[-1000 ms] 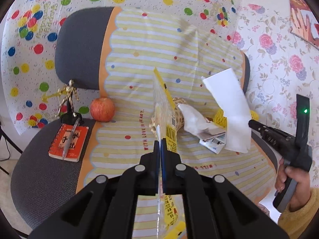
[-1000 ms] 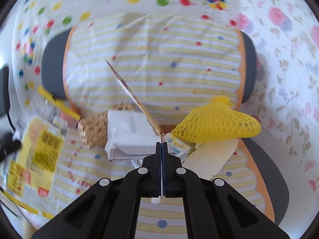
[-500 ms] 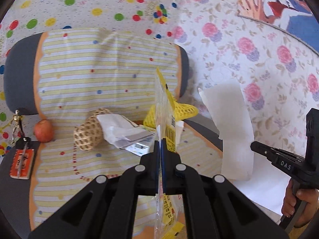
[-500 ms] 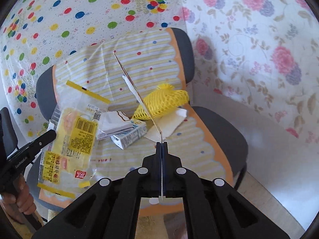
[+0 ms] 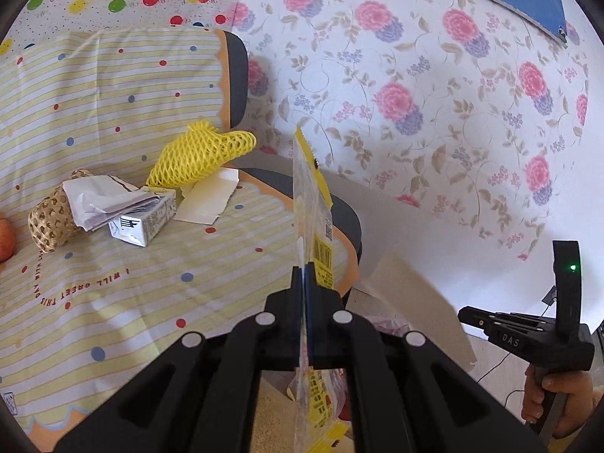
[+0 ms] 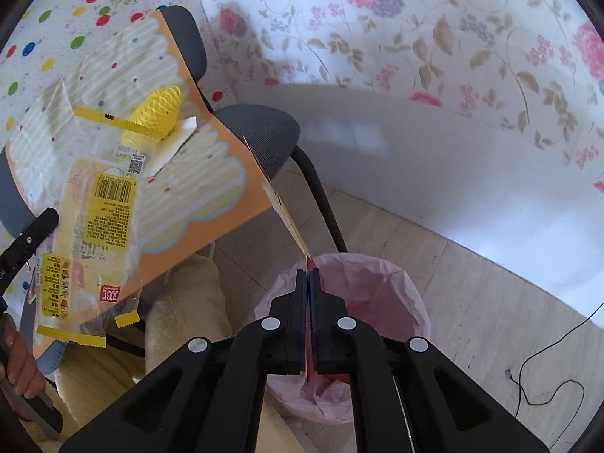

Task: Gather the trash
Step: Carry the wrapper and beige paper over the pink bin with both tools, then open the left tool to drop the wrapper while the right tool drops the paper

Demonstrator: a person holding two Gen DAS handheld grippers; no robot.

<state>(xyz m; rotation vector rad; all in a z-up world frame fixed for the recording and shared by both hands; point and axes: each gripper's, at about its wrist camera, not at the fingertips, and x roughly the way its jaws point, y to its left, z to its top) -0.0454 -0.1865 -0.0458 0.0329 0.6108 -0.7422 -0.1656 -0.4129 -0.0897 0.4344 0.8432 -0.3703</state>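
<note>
On the chair seat, toward its back edge, more trash waits: a woven brown pouch, crumpled white paper, a small carton, a flat cream card and a yellow foam net. All look light; the net and paper are soft and will crush under a pinch, while the carton is stiffer and is best taken across its narrow sides.

The left gripper is clenched on a clear and yellow snack wrapper, held edge-on past the seat's front right corner. It is thin, slick film, so a firm pinch near the middle edge suits it.

The right gripper is clamped on a thin sheet of paper, directly above the pink-lined bin on the floor beside the chair. The sheet shows only edge-on here. The bin's contents are mostly hidden behind the gripper.
</note>
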